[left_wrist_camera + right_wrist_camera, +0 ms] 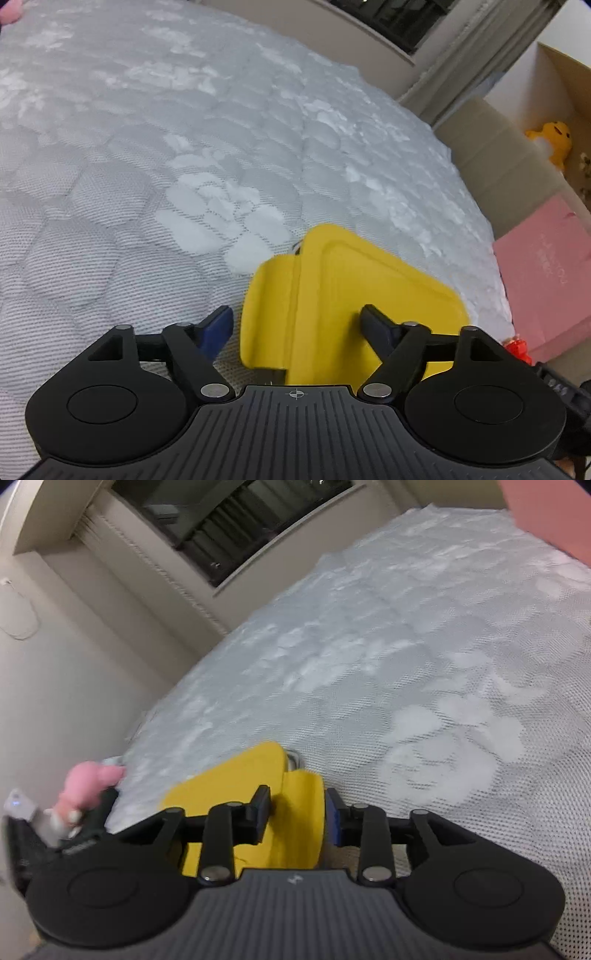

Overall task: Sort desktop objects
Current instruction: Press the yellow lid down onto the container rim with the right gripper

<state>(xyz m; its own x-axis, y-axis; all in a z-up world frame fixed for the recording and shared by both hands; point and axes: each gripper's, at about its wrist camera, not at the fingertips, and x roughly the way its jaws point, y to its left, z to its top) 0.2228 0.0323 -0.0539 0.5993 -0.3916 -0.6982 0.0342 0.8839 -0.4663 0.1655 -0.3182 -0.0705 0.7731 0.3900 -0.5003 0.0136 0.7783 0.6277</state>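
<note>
Yellow case (280,797) sat clamped in the right gripper (295,812) jaws; the left gripper (299,325) jaws stood open around it. Only the left view showed a pink box (546,280).

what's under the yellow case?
The yellow case lies on the grey quilted mattress. A bit of metal, perhaps a ring, pokes out at its far edge. Anything directly beneath is covered.

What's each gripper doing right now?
Left gripper: open, fingers either side of the yellow case, not pressing.
Right gripper: shut on the yellow case.
</note>
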